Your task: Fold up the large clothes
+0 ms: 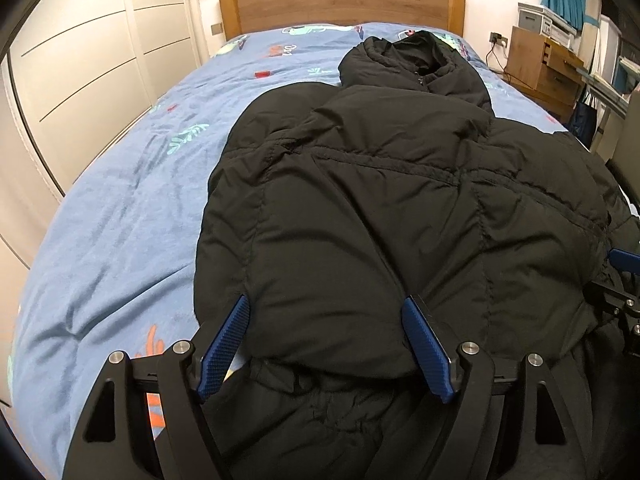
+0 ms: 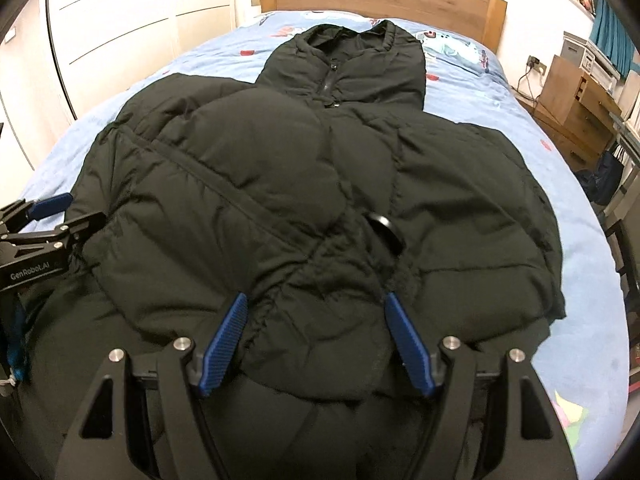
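A black puffer jacket (image 1: 400, 208) lies on the blue patterned bed (image 1: 120, 216), hood toward the headboard, with both sleeves folded in across its front. It also shows in the right wrist view (image 2: 304, 184). My left gripper (image 1: 326, 312) is open, its blue pads on either side of the folded sleeve end near the jacket's left hem. My right gripper (image 2: 316, 308) is open, astride the other sleeve's cuff near the hem. The left gripper shows at the left edge of the right wrist view (image 2: 60, 216).
A wooden headboard (image 1: 340, 0) stands at the far end. White wardrobe doors (image 1: 88, 60) run along the left. A wooden bedside cabinet (image 1: 548, 68) with cables and boxes stands at the right. The bed (image 2: 580, 300) has bare sheet on both sides of the jacket.
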Tool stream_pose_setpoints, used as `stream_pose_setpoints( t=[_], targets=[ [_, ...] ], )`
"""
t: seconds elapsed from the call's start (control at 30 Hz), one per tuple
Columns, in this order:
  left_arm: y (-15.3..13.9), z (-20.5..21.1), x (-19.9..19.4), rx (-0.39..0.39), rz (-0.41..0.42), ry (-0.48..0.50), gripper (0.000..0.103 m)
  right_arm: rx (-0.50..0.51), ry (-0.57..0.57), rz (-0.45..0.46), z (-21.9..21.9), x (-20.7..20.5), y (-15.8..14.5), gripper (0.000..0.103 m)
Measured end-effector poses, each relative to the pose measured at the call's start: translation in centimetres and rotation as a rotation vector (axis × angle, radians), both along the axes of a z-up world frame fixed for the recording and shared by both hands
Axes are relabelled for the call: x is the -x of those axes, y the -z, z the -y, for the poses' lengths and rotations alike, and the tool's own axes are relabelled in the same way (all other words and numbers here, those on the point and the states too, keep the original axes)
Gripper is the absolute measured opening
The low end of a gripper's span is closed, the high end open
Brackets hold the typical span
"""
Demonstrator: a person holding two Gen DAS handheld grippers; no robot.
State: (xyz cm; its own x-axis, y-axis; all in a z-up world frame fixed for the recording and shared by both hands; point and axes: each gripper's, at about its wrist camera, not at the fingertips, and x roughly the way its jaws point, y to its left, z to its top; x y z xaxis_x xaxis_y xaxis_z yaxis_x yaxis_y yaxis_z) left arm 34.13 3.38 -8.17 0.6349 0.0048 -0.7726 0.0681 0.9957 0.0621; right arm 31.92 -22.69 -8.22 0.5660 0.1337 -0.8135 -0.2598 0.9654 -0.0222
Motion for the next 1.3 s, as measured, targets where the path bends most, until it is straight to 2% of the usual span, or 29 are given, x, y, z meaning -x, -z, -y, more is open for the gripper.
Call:
stream_pose_setpoints(
  t=[0.33,0.5,0.7,0.9,1.0,1.13,1.17,1.2,1.3],
  targets=[
    [-1.4,-0.5,2.3,-0.032,0.021,-0.03,0.079,0.01,0.055,-0.028,2.4,2.3,0.2,0.07],
    [-2.7,-0.3,4.2,-0.08,0.036,-0.057,0.083,0.004,0.097,-0.034,4.3,4.0,0.0,0.07],
    [-3.7,0.1,6.7,-0.094,0.056,-0.056,0.084,-0.007,0.129,-0.02,5.7,6.7,-1.1,0.07],
    [-5.0,-0.1,7.5,-0.094,0.084,-0.044,0.084,-0.019,0.134,0.02,6.4,8.4,-3.3,0.07],
    [-6.5,-1.0,6.5,-0.075,0.101,-0.029,0.085,-0.022,0.137,0.052,7.0,7.9,-5.1,0.07],
    [-9.1,-2.8,3.2,-0.035,0.115,-0.005,0.094,-0.042,0.141,0.101,8.1,5.7,-8.1,0.07],
    [-9.8,-3.2,1.9,-0.028,0.112,0.005,0.1,-0.05,0.139,0.11,8.4,4.8,-8.9,0.071],
    [-10.5,-3.5,0.4,-0.025,0.108,0.012,0.102,-0.06,0.135,0.118,8.7,3.7,-9.6,0.071],
    [-12.0,-4.1,-3.9,0.0,0.098,0.034,0.102,-0.114,0.13,0.132,9.6,-0.7,-11.8,0.071]
  ],
)
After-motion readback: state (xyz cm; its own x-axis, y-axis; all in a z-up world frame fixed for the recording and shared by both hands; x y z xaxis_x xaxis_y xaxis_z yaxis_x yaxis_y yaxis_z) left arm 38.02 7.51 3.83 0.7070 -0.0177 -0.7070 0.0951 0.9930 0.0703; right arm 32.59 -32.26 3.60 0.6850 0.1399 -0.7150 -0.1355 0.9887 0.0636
